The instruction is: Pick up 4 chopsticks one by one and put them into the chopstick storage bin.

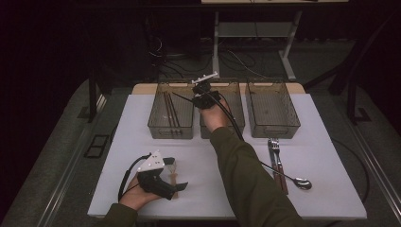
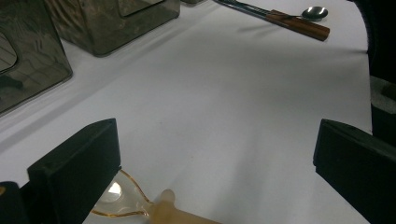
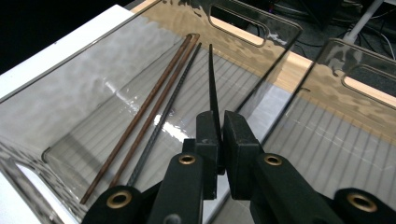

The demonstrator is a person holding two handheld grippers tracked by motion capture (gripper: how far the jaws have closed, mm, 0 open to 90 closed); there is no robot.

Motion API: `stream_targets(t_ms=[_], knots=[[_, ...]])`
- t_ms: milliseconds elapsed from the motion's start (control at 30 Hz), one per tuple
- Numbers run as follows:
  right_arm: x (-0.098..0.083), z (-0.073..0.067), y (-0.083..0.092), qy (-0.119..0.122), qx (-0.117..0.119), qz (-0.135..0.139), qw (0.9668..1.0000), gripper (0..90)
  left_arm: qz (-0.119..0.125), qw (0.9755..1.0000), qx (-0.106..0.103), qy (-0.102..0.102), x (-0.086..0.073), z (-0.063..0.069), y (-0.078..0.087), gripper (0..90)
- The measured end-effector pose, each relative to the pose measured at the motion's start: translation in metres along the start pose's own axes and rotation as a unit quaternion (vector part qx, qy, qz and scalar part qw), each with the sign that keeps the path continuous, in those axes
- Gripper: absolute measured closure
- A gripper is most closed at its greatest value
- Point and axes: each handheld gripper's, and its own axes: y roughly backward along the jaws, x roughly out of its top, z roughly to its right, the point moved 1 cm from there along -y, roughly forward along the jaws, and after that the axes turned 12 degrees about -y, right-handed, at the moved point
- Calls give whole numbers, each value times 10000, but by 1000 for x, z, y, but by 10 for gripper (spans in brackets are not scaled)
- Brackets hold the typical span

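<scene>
My right gripper [image 1: 197, 94] hovers over the back of the table between the left bin [image 1: 156, 124] and the middle bin [image 1: 239, 113]. Its jaws are shut on a thin black chopstick [image 3: 211, 79], which juts over the left bin [image 3: 84, 65]. In that bin lie two brown chopsticks [image 3: 149, 107] and one black chopstick [image 3: 163, 116]. My left gripper [image 1: 176, 174] rests low at the front left with its jaws wide open [image 2: 215, 154]. A translucent amber spoon [image 2: 140, 207] lies on the table beside its left jaw, not gripped.
A third clear bin [image 1: 273, 127] stands at the back right. A fork and knife with wooden handles [image 1: 276, 161] and a metal spoon [image 1: 301, 182] lie at the front right. The white tabletop [image 1: 142, 118] ends close behind the bins.
</scene>
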Motion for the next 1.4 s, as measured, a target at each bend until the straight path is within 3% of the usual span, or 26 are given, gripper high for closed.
stream_targets(t_ms=[267,367,467,600,700,833,1100,1200,1400], knots=[[1,-16,-11,83,18,-34,10000,844,27,10000,-11,-34,0,0,1,0],[-1,-19,-16,109,177,-198,9996,828,27,10000,-10,-35,0,0,1,0],[-2,-21,-15,113,255,-197,9994,748,21,10000,-3,-36,1,0,1,0],[2,-19,-7,28,404,-95,9991,641,20,10000,-4,-6,0,0,1,0],[3,-16,1,-54,642,-43,9979,552,13,10000,1,-39,0,-1,1,0],[1,-15,12,13,812,44,9967,443,34,10000,20,-5,0,0,1,0],[-13,-5,32,163,1292,207,9913,286,30,10000,48,46,0,0,1,0],[-17,2,39,81,1460,301,9888,236,9,10000,38,23,-1,-1,1,0],[-28,15,52,40,1598,411,9863,191,-10,10000,31,43,-1,-2,1,0]])
